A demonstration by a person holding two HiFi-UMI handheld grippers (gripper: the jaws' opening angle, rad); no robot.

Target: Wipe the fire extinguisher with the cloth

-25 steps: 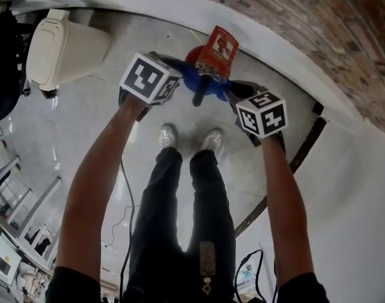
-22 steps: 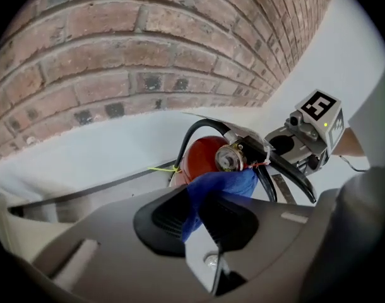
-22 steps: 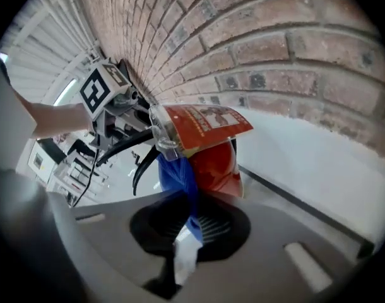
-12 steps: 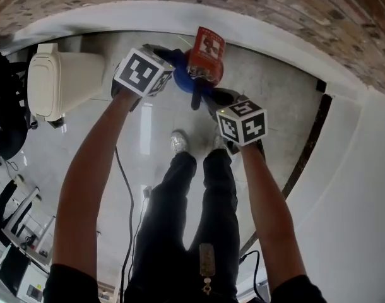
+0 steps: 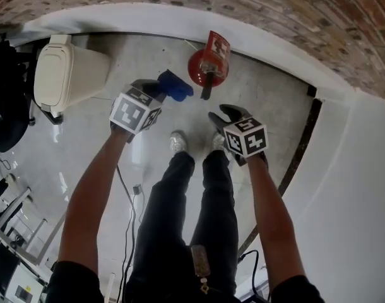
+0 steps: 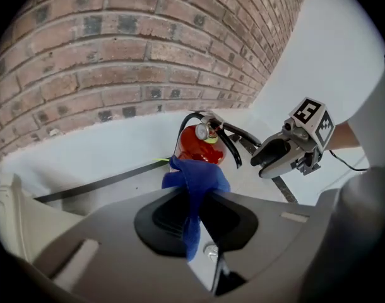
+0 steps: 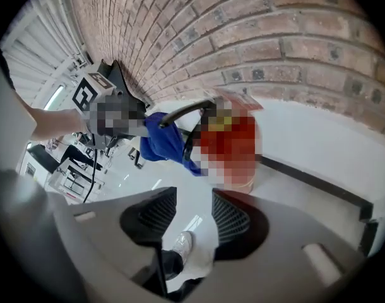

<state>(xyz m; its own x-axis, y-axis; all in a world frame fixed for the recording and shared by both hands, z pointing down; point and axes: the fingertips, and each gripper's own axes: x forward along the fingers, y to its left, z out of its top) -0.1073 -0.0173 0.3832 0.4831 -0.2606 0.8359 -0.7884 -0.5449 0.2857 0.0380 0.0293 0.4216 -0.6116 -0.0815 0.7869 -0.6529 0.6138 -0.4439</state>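
The red fire extinguisher (image 5: 208, 65) stands on the floor by the brick wall, its black hose hanging at the front. My left gripper (image 5: 159, 88) is shut on the blue cloth (image 5: 175, 85), and its jaws have just closed a little further on it. The cloth hangs left of the extinguisher, apart from it. In the left gripper view the cloth (image 6: 196, 174) runs down between the jaws, with the extinguisher (image 6: 199, 145) beyond. My right gripper (image 5: 223, 115) is below the extinguisher; its jaws have just been opening and stand open with nothing between them (image 7: 195, 216).
A beige lidded bin (image 5: 66, 62) lies at the left. A white baseboard (image 5: 148, 17) curves along the brick wall. The person's shoes (image 5: 178, 142) are below the grippers. A cable (image 5: 125, 191) trails on the floor, and a dark strip (image 5: 300, 153) runs at the right.
Both grippers have drawn back from the extinguisher toward the person. The cloth has come away from the extinguisher with the left gripper. The right gripper's jaws have opened.
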